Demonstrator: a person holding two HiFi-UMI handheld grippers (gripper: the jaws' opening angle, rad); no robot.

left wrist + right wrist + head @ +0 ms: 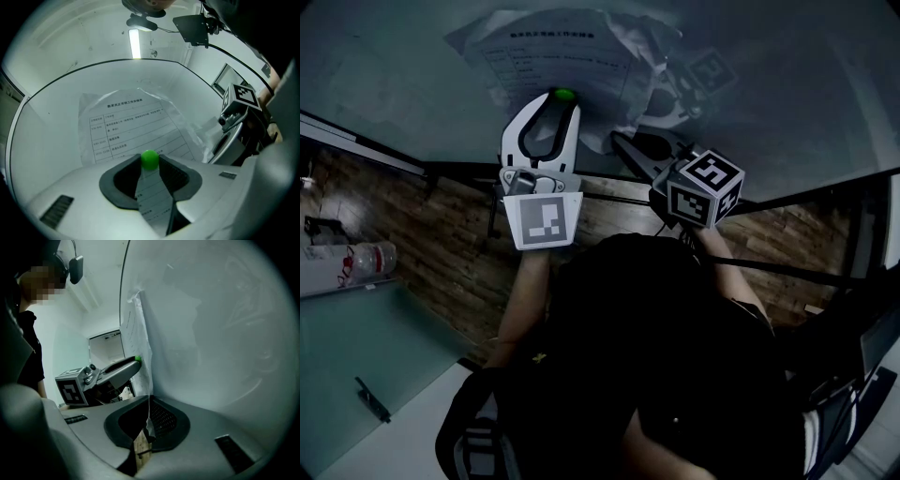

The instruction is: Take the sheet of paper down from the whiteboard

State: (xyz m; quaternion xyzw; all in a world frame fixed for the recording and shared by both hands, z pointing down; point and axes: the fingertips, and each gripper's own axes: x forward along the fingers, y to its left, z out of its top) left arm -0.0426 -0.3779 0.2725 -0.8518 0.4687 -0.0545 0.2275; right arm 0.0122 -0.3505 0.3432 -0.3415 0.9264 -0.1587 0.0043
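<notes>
White board surface fills the upper half of the head view: the whiteboard [394, 84] takes most of the frame there, with brown wooden floor [422, 234] below it at the left.

On the board, in the top centre of that view, hangs the sheet of paper [553, 61], printed with a table of lines. Its left part lies flat against the board. Its right part is crumpled and bulges off the surface.

My left gripper [561, 96], the white one, reaches up the middle of the head view to the lower edge of the sheet. In the left gripper view its jaws stand fairly wide and their pads press on a round green magnet [150, 160], which sits on the paper's lower part, centre frame. A strip of the printed sheet shows through the gap below the magnet.

My right gripper [149, 420], the dark one, comes in right of centre in the head view, its marker cube [705, 187] at the near end. It reaches the sheet's crumpled lower right corner. In the right gripper view its jaws are drawn narrow, and the thin edge of the paper runs down between the pads and is pinched there. From that view the sheet stands edge-on, peeling away from the board at the left of centre, and the white gripper shows beyond it at the left, holding the magnet at its tip.
</notes>
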